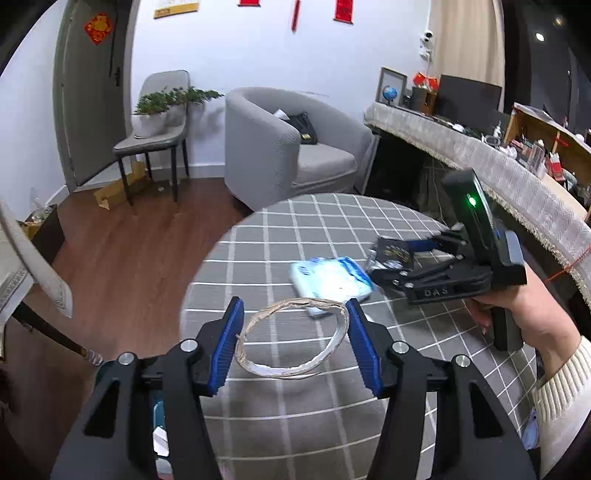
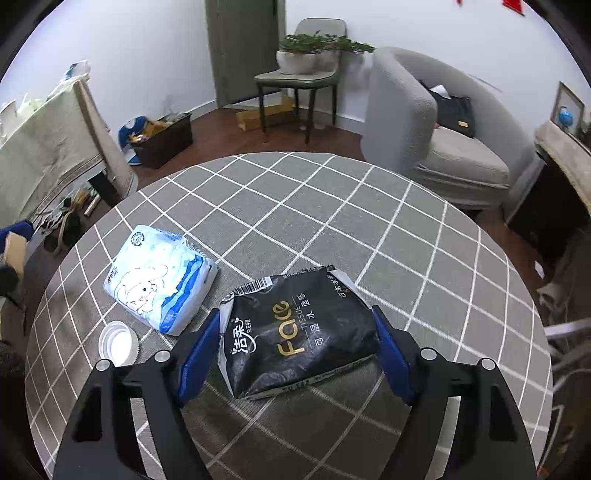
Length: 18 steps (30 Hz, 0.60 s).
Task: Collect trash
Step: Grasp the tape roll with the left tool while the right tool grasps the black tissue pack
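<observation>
My left gripper (image 1: 295,347) clamped on a cardboard ring (image 1: 291,338) above the tabletop (image 2: 295,206), my right gripper (image 2: 295,350) spread around the black pack (image 2: 295,336), pads not pressing, blue pack (image 2: 160,280) beside it

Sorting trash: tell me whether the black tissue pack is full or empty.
Apparently empty: the black tissue pack lies flat and crumpled on the table, one end torn open.

Domestic living room. Evidence: grey tub armchair (image 1: 291,147); dining chair (image 1: 155,140) bearing a potted plant (image 1: 162,107); round table (image 2: 295,206) under checked cloth; wood floor (image 1: 122,251); red wall decorations (image 1: 343,9); cluttered sideboard (image 1: 480,155).
</observation>
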Each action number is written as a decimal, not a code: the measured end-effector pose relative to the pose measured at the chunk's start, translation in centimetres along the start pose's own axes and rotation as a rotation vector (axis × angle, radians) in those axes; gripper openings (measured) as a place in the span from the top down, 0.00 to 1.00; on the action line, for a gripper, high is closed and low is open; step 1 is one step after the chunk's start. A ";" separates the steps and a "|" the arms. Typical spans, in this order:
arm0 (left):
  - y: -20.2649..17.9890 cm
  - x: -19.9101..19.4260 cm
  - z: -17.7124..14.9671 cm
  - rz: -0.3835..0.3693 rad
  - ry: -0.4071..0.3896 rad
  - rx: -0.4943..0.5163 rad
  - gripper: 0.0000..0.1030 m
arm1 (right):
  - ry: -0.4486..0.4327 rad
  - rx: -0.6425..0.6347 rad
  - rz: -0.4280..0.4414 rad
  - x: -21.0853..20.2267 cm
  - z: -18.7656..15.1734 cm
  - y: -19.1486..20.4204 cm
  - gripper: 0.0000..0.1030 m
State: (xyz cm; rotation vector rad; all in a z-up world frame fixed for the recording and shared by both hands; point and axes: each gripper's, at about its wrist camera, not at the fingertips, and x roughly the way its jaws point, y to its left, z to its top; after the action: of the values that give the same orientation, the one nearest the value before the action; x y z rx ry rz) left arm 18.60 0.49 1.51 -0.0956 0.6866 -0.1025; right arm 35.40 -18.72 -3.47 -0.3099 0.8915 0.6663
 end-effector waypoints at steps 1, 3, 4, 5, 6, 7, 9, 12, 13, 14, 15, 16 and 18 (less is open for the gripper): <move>0.5 -0.4 0.0 0.006 -0.005 -0.007 0.43 | 0.000 0.007 -0.013 -0.2 -0.1 0.2 0.24; 1.5 -1.3 -0.3 0.022 -0.013 -0.023 0.43 | -0.007 0.018 -0.032 -0.7 -0.3 0.7 0.24; 1.9 -1.5 -0.5 0.027 -0.014 -0.028 0.43 | -0.012 0.022 -0.034 -0.9 -0.4 0.9 0.24; 2.2 -1.9 -0.7 0.034 -0.016 -0.032 0.43 | -0.021 0.029 -0.042 -1.3 -0.6 1.3 0.24; 2.6 -2.3 -1.0 0.039 -0.018 -0.035 0.43 | -0.026 0.037 -0.045 -1.5 -0.6 1.4 0.24; 3.0 -2.6 -1.3 0.044 -0.019 -0.039 0.43 | -0.034 0.046 -0.047 -1.7 -0.7 1.6 0.24; 3.4 -3.1 -1.7 0.049 -0.017 -0.042 0.43 | -0.051 0.066 -0.049 -2.3 -0.8 2.2 0.24; 3.9 -3.9 -2.3 0.055 -0.019 -0.030 0.43 | -0.064 0.093 -0.055 -3.0 -1.1 3.3 0.24; 4.1 -4.1 -2.4 0.056 -0.020 -0.031 0.43 | -0.071 0.103 -0.053 -3.2 -1.2 3.7 0.24; 4.3 -4.3 -2.6 0.055 -0.020 -0.033 0.43 | -0.075 0.108 -0.050 -3.4 -1.2 4.0 0.24; 4.7 -4.6 -2.9 0.056 -0.020 -0.036 0.43 | -0.080 0.112 -0.048 -3.6 -1.3 4.6 0.24; 5.1 -4.8 -3.1 0.058 -0.021 -0.037 0.43 | -0.085 0.117 -0.050 -3.7 -1.3 5.0 0.24; 5.7 -5.2 -3.6 0.067 -0.029 -0.031 0.43 | -0.096 0.120 -0.049 -3.9 -1.3 6.2 0.24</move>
State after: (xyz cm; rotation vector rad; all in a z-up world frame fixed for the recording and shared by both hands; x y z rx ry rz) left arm 12.73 6.59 1.32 -0.1037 0.6618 -0.0264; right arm 28.83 -16.25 -1.01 -0.1903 0.8259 0.5747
